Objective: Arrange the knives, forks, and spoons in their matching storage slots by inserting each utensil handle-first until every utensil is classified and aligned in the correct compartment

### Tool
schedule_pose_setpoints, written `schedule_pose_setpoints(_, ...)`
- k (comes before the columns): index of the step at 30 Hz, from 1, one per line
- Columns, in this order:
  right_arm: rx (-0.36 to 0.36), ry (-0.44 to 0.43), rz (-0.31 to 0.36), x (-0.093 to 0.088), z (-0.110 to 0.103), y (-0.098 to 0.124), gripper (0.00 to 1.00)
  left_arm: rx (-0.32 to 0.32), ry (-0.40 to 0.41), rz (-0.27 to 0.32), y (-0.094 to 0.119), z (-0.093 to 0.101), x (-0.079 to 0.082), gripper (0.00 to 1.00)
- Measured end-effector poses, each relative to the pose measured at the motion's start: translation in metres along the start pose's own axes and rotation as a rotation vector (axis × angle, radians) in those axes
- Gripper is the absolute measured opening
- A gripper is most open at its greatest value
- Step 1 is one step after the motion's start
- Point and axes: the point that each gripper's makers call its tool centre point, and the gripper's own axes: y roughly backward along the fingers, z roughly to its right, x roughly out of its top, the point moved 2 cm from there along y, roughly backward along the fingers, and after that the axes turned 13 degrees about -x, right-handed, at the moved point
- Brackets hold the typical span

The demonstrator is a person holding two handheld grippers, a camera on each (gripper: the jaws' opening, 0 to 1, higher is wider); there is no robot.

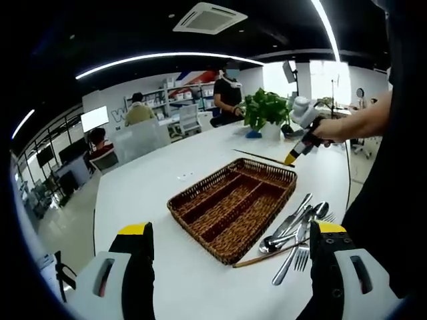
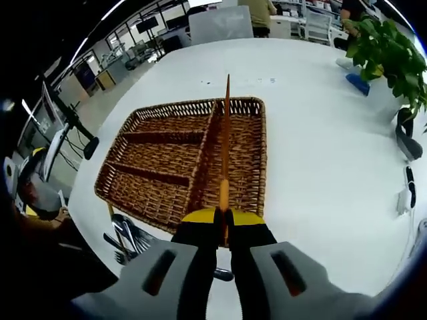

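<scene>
- Now gripped: slim orange-handled utensil [image 2: 225, 133], kind unclear, long axis pointing straight ahead from the right tongs [image 2: 223, 220], clenched on it, above the wicker tray [image 2: 257, 160].
- Left tongs [image 1: 230, 240] spread, holding nothing, closer to the utensil pile [image 1: 297, 230] on the desk [image 1: 153, 180].

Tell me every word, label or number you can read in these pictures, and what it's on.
Nothing reads clearly.
Far wall: large lettering beginning with what looks like "w", the rest hidden and blurred.
Table: small dark marks past the basket, too small to read.
Right gripper, shut on a thin stick: no label.
Left gripper, open: no label.
Cutlery: no visible stamp.
</scene>
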Motion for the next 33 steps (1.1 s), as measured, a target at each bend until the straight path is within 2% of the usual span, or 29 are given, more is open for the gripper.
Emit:
schedule_pose_setpoints(6,-0.013,0.010,-0.032,-0.012,0.001,-0.011,0.03,0.018,0.012,0.012,0.004,-0.003,-0.001,0.99)
schedule_pose_setpoints(9,-0.014,0.007,-0.044,-0.015,0.002,-0.014,0.03,0.015,0.013,0.001,0.003,-0.002,-0.005,0.99)
schedule_pose_setpoints(19,-0.032,0.063,-0.089,-0.015,0.000,-0.034,0.03,0.015,0.012,0.006,0.002,-0.006,-0.003,0.99)
schedule_pose_setpoints(33,-0.045,0.106,-0.167,-0.022,-0.008,-0.051,0.03,0.016,0.023,-0.003,0.004,-0.006,-0.008,0.99)
